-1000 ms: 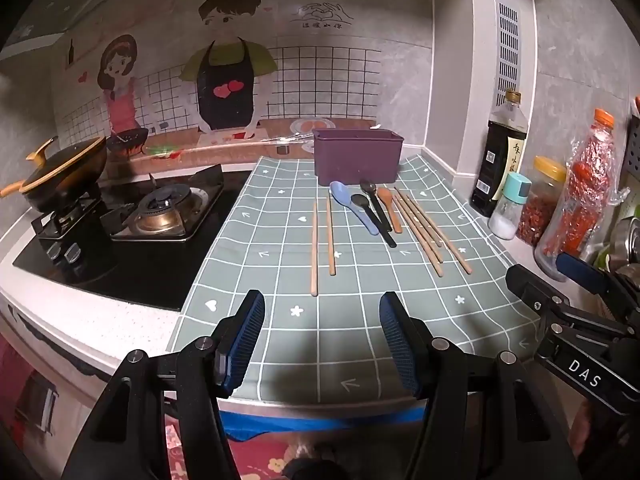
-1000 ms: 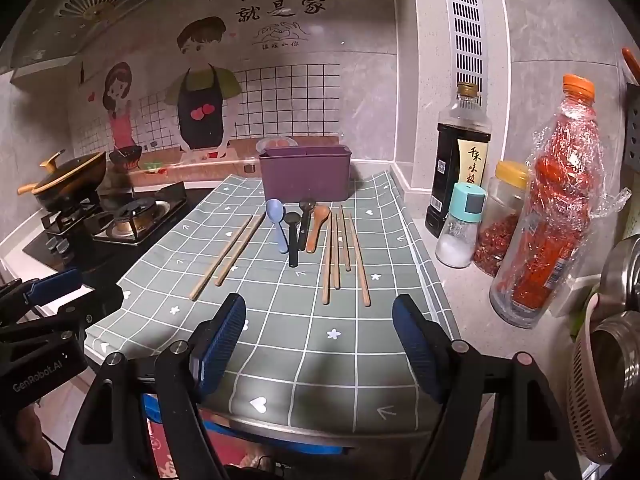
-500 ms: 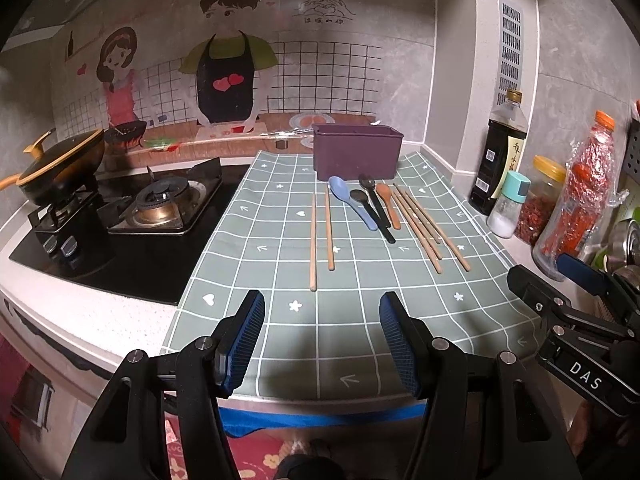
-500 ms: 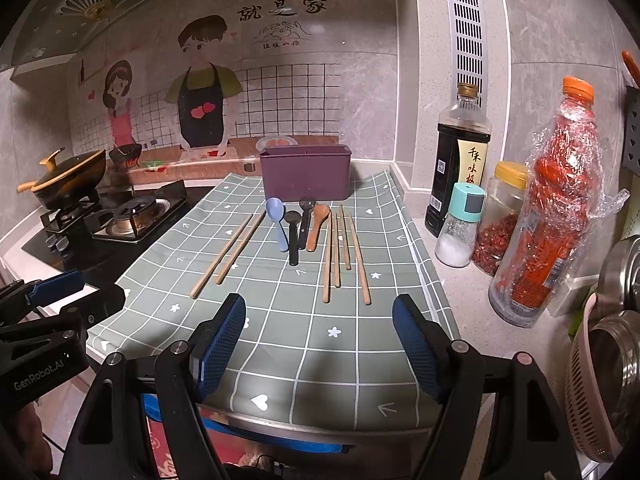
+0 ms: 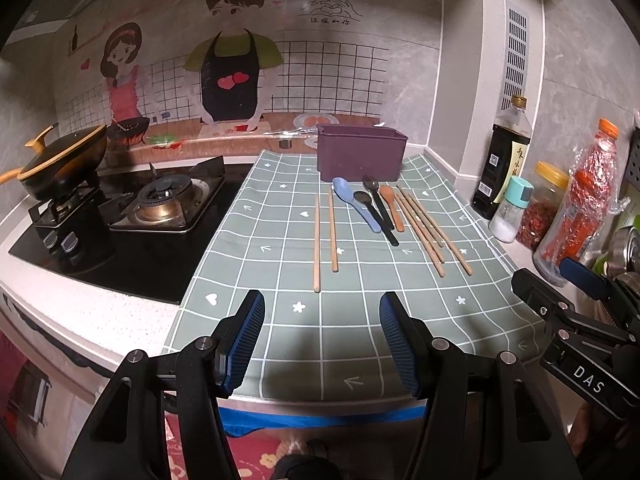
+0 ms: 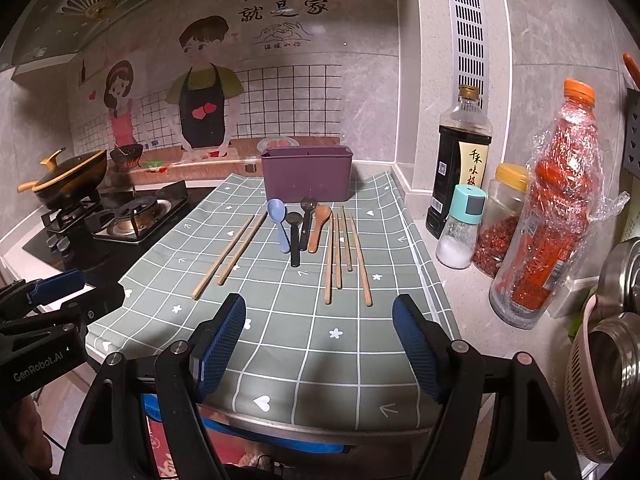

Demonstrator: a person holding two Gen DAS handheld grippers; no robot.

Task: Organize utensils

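Left gripper apart, empty, hovering over near edge of bench; right gripper same, spread wide, nothing held, also above near edge. Each gripper visible at side of other's view.

Green checked mat with hearts, stars and arrows covering bench right of stove, front edge draped over near edge. Purple utensil box upright at far edge of mat, against wall. Just in front of box: blue spoon, two black spoons, brown wooden spoon, side by side, bowls toward box, handles toward near edge, some touching. Pair of chopsticks lying left of spoons, roughly parallel, slightly apart. Four more chopsticks right of spoons, close together, fanned a little toward near edge.

Gas stove on black glass at left end of bench, black pan with yellow handle on far-left burner. Right end of bench: dark sauce bottle, salt shaker with teal cap, jar with yellow lid, plastic-wrapped bottle with orange cap, metal pots in pink basket at far right. Cartoon couple sticker with Chinese text on grey back wall, white vent grille on corner pillar. Dim room light.
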